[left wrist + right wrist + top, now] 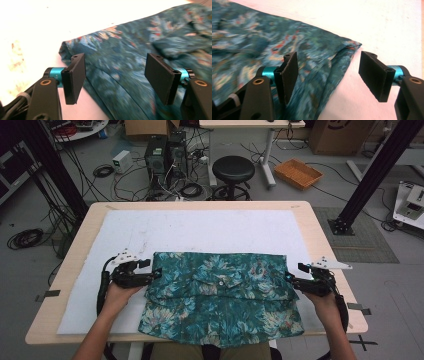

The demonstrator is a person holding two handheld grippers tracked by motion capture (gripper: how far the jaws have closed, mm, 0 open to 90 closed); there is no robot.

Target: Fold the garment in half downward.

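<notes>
on the left, the left hand-held black gripper (145, 271) sits at the left edge of the teal floral-print button-up shirt (220, 295), which lies folded across the near half of the white padded mat (200, 227) on the light wooden table (320, 227), its hem hanging a little over the near edge. in the left gripper view its jaws stand wide apart with nothing pinched; the fabric (120, 67) runs beneath and between them, untouched by the pads.

in the middle, the shirt's collar (220, 279) and a small button face up, and the top fold line looks fairly straight.

on the right, the right hand-held black gripper (295, 276) mirrors the other at the shirt's right edge. in the right gripper view its jaws are also spread, empty, with the folded corner (352, 46) of the cloth lying between them on the mat.

i reckon a fold has been laid and both tools are free for the next grab. to do it well, both hands should bite matching points on each side edge, catch all layers at once, lift evenly, and keep the cloth taut so the pleat doesn't skew.
</notes>
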